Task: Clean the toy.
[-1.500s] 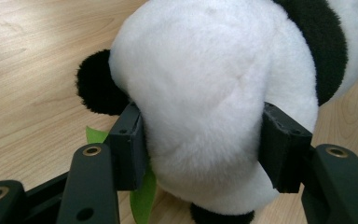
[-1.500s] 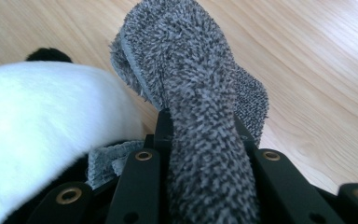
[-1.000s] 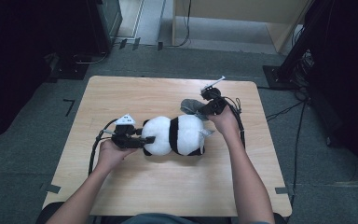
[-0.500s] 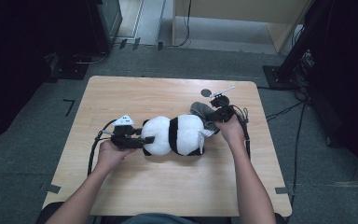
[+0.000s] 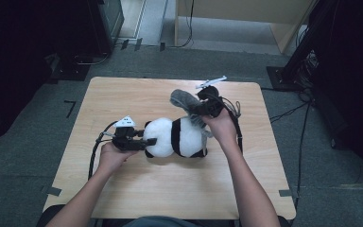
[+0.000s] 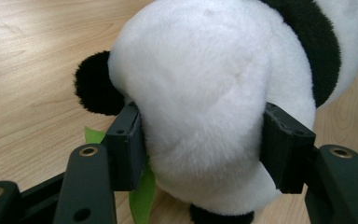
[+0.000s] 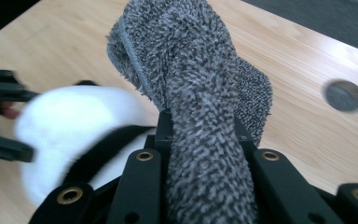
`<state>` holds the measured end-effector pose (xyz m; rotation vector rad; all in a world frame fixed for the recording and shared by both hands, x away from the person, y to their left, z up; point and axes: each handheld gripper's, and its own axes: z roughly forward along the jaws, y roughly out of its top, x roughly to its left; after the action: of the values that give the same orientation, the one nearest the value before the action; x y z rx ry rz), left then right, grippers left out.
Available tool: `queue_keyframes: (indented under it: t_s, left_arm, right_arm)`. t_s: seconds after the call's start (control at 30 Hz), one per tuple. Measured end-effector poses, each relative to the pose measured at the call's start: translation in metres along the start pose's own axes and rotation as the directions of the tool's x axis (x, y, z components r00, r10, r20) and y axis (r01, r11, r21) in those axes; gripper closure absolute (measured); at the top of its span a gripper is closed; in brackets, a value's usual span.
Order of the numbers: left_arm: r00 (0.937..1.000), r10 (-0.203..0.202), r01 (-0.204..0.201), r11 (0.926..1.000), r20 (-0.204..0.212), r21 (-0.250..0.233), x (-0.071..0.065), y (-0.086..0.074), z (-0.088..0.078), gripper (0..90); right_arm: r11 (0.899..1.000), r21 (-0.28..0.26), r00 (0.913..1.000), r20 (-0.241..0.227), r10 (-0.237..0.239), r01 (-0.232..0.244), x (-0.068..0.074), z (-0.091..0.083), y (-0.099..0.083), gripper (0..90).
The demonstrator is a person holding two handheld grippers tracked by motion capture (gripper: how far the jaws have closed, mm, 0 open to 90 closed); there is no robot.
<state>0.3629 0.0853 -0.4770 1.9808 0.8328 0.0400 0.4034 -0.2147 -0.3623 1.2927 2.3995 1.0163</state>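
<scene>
The panda lies on its side near the middle of the desk. My left tongs are about half closed on its white head, both pads pressing the plush, I think to keep it steady. My right tongs are almost shut on a grey cloth, held up above the panda's back end (perhaps for wiping or covering it). A green leaf peeks out under the head; most of it is hidden. The panda's face I cannot see, and the round dark spot on the desk is too blurred to name.
</scene>
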Motion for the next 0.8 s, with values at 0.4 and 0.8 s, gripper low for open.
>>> queue_keyframes:
  t_s: [0.4, 0.8]
  left_arm:
    - [1.0, 0.0, 0.0, 1.0, -0.005, -0.004, -0.001, 0.001, 0.0, 39.6]
    - [0.9993, -0.03, 0.031, 0.9993, -0.02, 0.021, -0.002, 0.002, 0.001, 40.9]
  right_arm:
    - [0.991, 0.039, 0.9872, -0.104, -0.121, 0.125, 0.069, 0.036, 0.019, 73.7]
    - [0.974, 0.082, 0.9743, -0.1, -0.202, 0.21, 0.103, 0.07, 0.003, 73.6]
